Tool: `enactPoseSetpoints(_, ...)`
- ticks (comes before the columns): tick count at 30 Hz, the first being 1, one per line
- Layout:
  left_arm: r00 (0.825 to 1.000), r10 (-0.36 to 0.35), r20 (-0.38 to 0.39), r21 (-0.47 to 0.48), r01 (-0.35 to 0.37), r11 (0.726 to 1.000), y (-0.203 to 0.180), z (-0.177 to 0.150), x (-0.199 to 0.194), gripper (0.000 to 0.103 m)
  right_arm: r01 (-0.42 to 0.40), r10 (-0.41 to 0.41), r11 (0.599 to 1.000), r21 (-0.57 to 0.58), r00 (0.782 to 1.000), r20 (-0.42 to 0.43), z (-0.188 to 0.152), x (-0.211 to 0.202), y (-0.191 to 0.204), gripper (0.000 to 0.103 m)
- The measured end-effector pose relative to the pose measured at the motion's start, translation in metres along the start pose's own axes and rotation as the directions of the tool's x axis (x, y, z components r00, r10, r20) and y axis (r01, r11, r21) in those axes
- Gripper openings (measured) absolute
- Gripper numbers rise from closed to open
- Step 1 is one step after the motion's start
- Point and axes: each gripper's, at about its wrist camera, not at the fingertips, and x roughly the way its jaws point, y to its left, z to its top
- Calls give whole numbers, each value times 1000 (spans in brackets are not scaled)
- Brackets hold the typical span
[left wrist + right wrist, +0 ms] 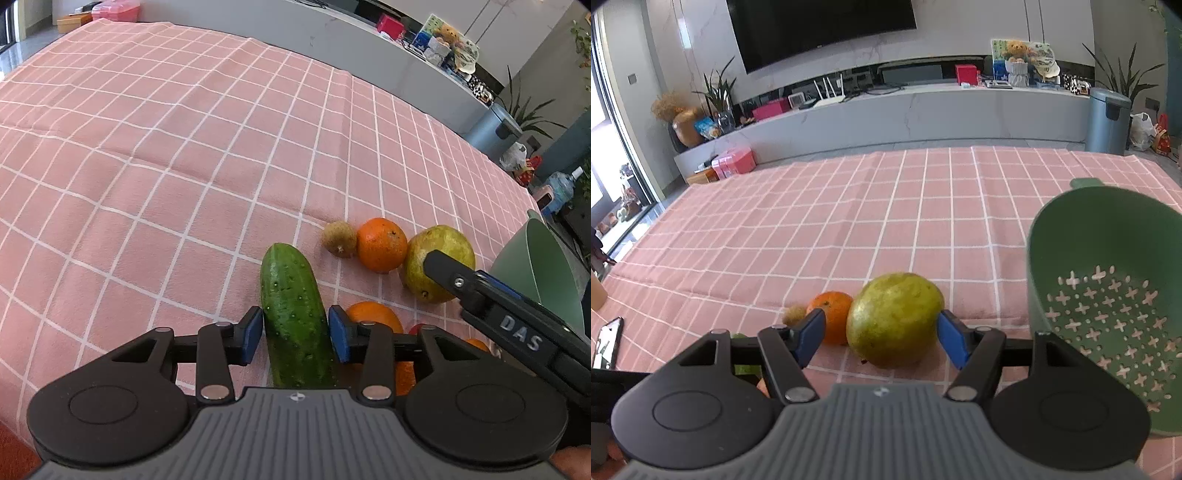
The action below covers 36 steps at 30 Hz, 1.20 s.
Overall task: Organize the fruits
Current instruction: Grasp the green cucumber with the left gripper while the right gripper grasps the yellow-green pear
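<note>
My left gripper (295,334) is shut on a green cucumber (291,306), its blue pads against both sides. My right gripper (882,332) is open around a large yellow-green fruit (894,317) on the pink checked cloth; small gaps show on both sides. That fruit (436,258) also shows in the left wrist view, with the right gripper's finger (443,269) across it. An orange (382,243) and a small brown kiwi (339,238) lie beside it. Another orange (373,314) and a red fruit (417,328) lie behind my left fingers. A green colander (1108,295) stands at the right.
The pink checked tablecloth (166,166) covers the table. A phone (605,347) lies at the left edge in the right wrist view. Beyond the table's far edge stand a grey TV bench (923,110), a bin (1106,122) and plants.
</note>
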Motion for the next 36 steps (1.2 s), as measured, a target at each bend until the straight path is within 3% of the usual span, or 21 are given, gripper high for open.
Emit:
enactPoseSetpoints(11, 999, -11, -33, 5, 11, 1000, -2, 7, 9, 44, 83, -82, 996, -39, 997, 11, 1, 17, 5, 65)
enactPoseSetpoints(15, 999, -5, -35, 12, 6, 1000, -2, 8, 7, 44, 105, -107, 994, -40, 993, -47, -5, 29, 2, 63)
enactPoseSetpoints(17, 999, -5, -34, 13, 6, 1000, -2, 7, 6, 44, 84, -84, 996, -8, 996, -39, -9, 28, -1, 59)
enactPoseSetpoints(26, 999, -24, 25, 37, 23, 999, -4, -1, -13, 43, 76, -74, 992, -105, 997, 30, -17, 8, 11, 57)
enactPoseSetpoints(32, 999, -25, 20, 18, 25, 1000, -1, 2, -16, 43, 68, -67, 993, -96, 998, 16, -20, 1, 9, 57)
enactPoseSetpoints(36, 1000, -16, 24, 11, 16, 1000, -2, 1, -14, 43, 69, -63, 989, -133, 997, 50, -27, 1, 10, 58)
